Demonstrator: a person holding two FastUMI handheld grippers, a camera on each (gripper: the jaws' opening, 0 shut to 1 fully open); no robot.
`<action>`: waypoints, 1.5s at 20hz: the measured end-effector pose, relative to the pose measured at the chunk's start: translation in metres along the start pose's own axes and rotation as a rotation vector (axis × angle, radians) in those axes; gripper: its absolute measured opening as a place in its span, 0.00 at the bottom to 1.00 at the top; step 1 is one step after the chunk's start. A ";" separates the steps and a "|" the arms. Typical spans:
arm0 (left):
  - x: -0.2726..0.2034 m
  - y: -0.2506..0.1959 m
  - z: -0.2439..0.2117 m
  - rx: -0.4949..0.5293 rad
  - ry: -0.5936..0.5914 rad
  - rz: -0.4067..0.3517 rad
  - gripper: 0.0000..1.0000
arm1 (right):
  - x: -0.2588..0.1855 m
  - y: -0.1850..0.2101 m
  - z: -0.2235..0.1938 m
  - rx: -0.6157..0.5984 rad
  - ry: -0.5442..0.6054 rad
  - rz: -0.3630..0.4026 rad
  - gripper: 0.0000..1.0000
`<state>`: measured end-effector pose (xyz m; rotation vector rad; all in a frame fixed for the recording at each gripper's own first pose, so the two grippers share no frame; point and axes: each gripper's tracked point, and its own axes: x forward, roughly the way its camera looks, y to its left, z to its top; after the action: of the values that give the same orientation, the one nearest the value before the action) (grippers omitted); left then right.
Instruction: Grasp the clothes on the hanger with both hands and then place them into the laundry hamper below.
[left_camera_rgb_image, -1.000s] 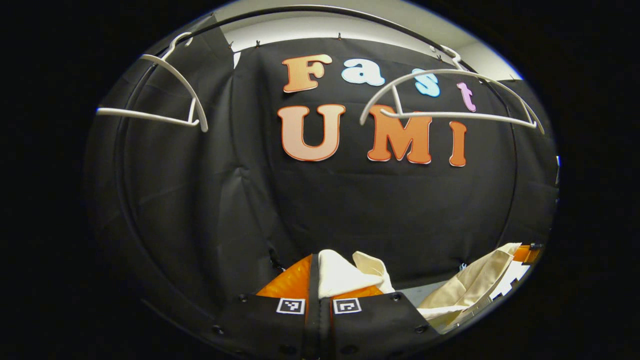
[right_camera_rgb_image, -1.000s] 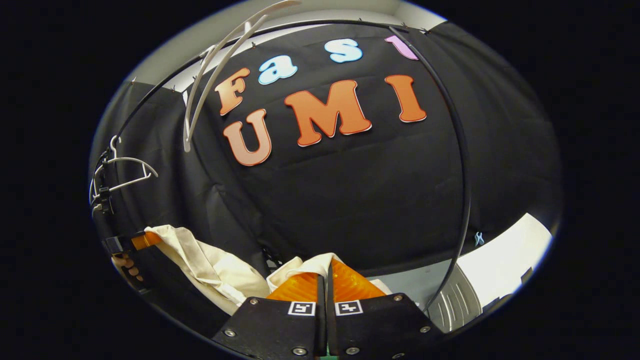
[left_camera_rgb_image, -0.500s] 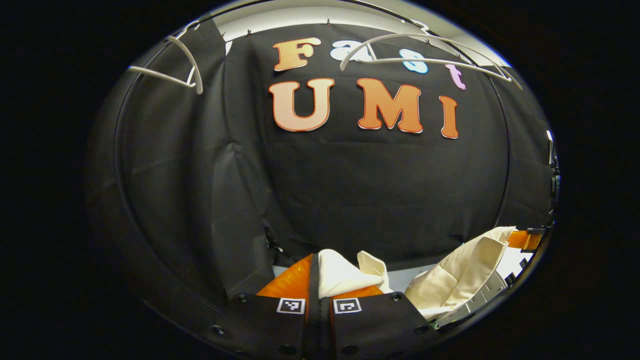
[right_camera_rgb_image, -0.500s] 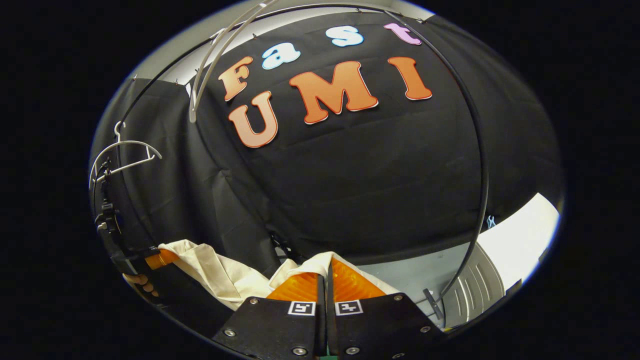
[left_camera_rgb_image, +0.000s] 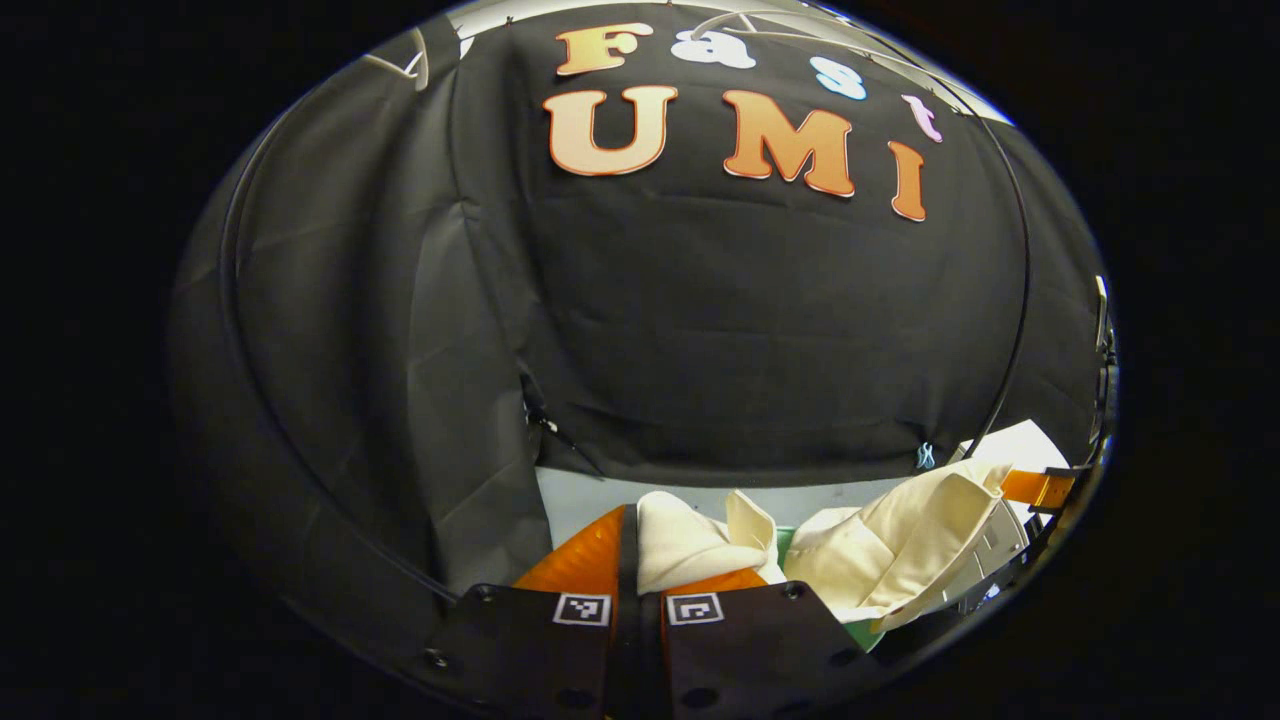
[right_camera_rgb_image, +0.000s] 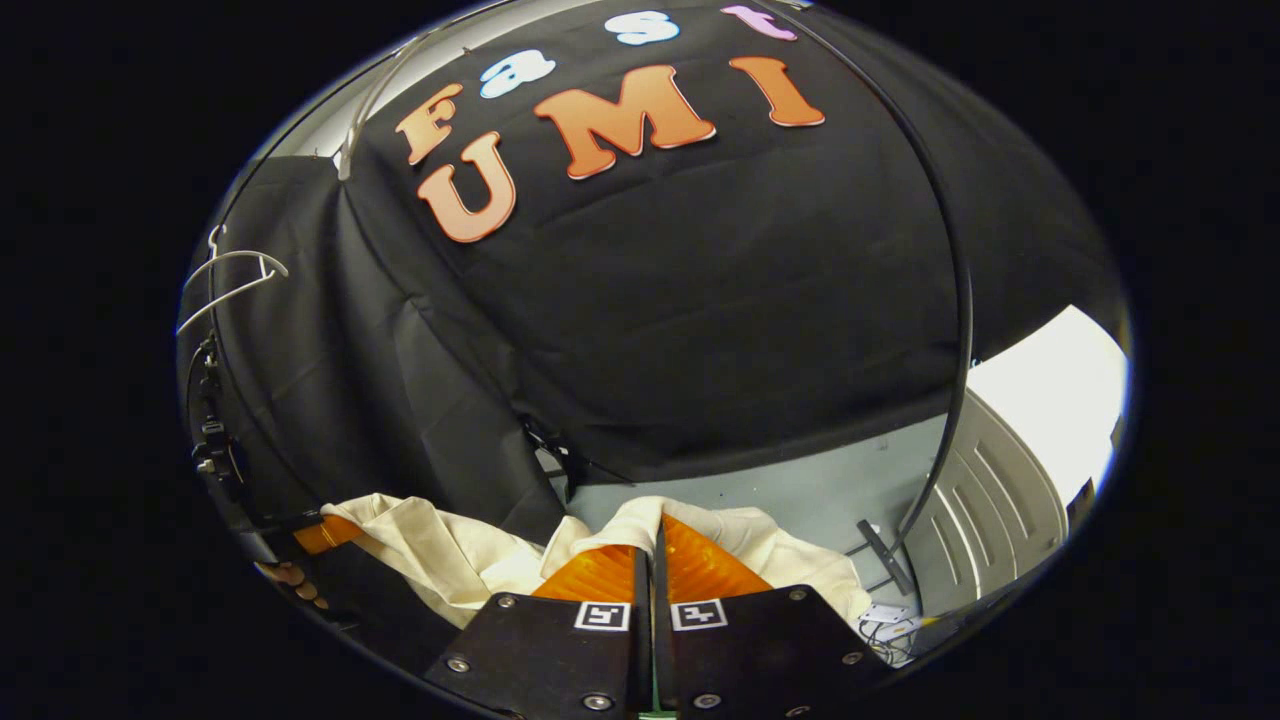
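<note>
Left gripper (left_camera_rgb_image: 640, 560) clenched on a fold of the cream garment (left_camera_rgb_image: 890, 545); right gripper (right_camera_rgb_image: 655, 555) likewise clamped on the cloth. Garment slung between both, hanging low. White slatted hamper (right_camera_rgb_image: 990, 505) just right of the right gripper. Bare hanger (right_camera_rgb_image: 230, 285) up left.

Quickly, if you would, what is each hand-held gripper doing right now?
Left hand-held gripper: closed on the cream garment.
Right hand-held gripper: closed on the same cream garment.

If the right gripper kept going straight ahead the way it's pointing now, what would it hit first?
Probably the black cloth wall of the booth, near where it meets the grey floor. The right gripper is shut on the cream garment, which would travel with it. Depth is hard to judge through the fisheye.
</note>
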<state>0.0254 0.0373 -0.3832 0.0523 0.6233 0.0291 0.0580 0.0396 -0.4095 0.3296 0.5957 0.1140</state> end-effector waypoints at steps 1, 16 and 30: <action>0.006 0.001 -0.010 -0.010 0.022 0.002 0.07 | 0.008 -0.008 -0.015 0.001 0.029 -0.017 0.01; 0.071 -0.042 -0.206 -0.072 0.437 -0.028 0.07 | 0.057 -0.094 -0.174 0.040 0.326 -0.216 0.02; 0.078 -0.059 -0.307 -0.060 0.689 -0.048 0.09 | 0.062 -0.104 -0.273 0.008 0.598 -0.271 0.11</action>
<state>-0.0902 -0.0064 -0.6807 -0.0340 1.3114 0.0187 -0.0442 0.0281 -0.6896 0.2163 1.2265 -0.0551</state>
